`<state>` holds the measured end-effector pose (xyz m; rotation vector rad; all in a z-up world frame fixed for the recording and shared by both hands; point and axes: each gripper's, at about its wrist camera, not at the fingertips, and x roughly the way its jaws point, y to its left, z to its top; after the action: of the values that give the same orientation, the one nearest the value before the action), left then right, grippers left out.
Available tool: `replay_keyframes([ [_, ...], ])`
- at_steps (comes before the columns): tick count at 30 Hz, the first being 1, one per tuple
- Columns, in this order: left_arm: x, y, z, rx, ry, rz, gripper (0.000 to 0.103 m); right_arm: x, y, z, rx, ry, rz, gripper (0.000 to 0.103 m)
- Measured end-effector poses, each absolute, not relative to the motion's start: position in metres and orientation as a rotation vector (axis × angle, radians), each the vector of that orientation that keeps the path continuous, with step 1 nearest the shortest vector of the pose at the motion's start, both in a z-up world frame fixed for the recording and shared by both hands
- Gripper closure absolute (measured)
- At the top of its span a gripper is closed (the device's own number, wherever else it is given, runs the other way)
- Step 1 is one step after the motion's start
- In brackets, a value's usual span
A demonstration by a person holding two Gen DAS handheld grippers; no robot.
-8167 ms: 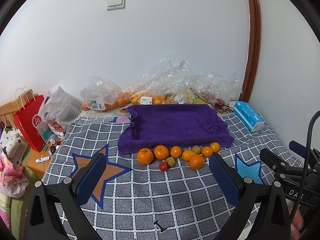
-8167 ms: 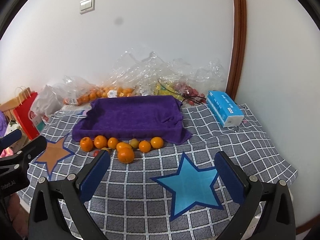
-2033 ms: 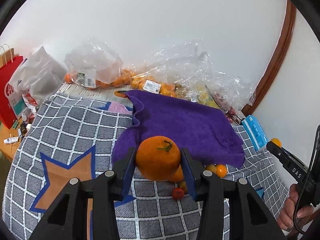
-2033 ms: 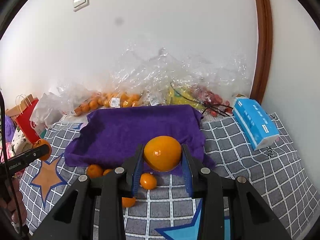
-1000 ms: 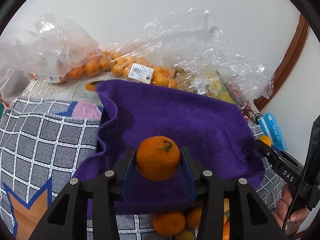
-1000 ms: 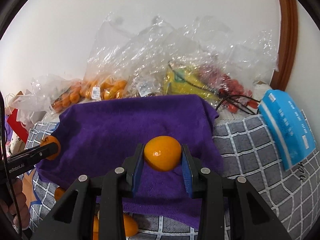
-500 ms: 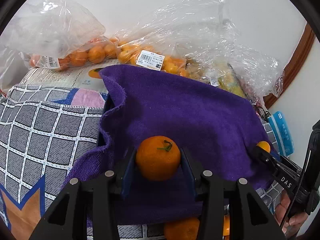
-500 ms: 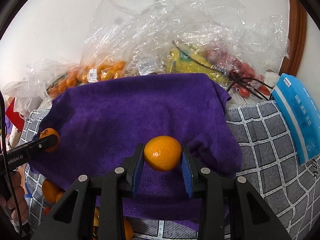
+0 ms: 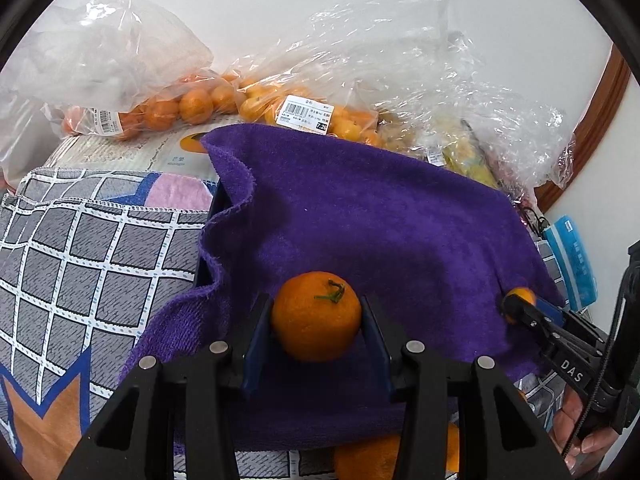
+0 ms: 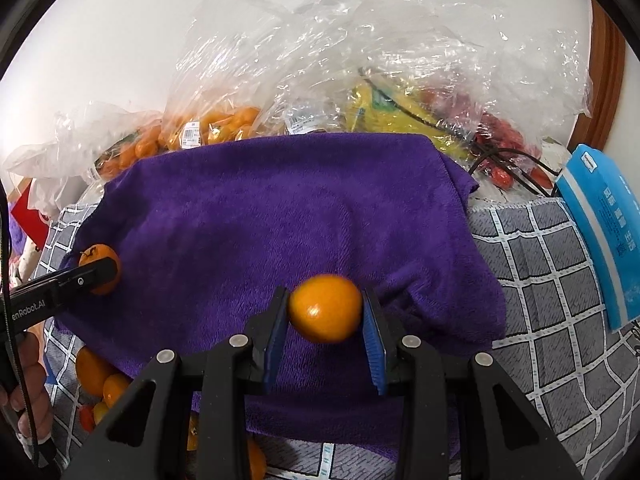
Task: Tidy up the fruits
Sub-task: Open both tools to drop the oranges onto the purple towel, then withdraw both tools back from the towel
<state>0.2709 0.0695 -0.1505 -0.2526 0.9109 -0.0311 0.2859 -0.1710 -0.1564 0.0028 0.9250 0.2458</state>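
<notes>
Both grippers hover low over the purple terry towel [image 9: 360, 220], each carrying fruit.

Left gripper [image 9: 316, 328]: fingers closed partway onto a stemmed round orange mandarin [image 9: 316, 316], pads pressing its sides, over the towel's near-left part.

Right gripper [image 10: 325, 320]: fingers closed onto a smooth glossy orange fruit [image 10: 325, 307], over the towel's near-right part.

More loose oranges [image 10: 100, 376] lie on the grey checked cloth [image 10: 540, 280] covering the surface, just off the towel's near edge.

Risks, as I judge them:
- The towel drapes over something with a dark edge at its left; it sags and ripples. A round fruit let go on a slope may roll back off the near edge.
- Letting go from height would add bounce.
- The grippers sit close side by side; a sideways move could knock them together.

Hard to make out:
- What lies under the towel: a tray or box, I cannot tell.
- Whether either fruit touches the towel.
- The crinkled clear plastic bags [image 10: 360, 40] at the far side blur their contents.
- The blue packet [image 10: 600, 232] is cut off at right.
</notes>
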Motion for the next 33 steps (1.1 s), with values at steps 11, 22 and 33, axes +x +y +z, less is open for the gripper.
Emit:
replay_keyframes([
  [11, 0.256, 0.074, -0.132, -0.247, 0.869, -0.047, 0.051, 0.264, -0.175, -0.126, 0.008, 0.831, 0.228, 0.067],
  [22, 0.191, 0.069, -0.093, -0.190, 0.791, -0.073, 0.050, 0.204, -0.180, -0.079, 0.051, 0.732, 0.201, 0.066],
  [33, 0.124, 0.069, -0.076, -0.166, 0.735, -0.062, 0.050, 0.133, -0.172, -0.058, 0.010, 0.711, 0.230, 0.066],
])
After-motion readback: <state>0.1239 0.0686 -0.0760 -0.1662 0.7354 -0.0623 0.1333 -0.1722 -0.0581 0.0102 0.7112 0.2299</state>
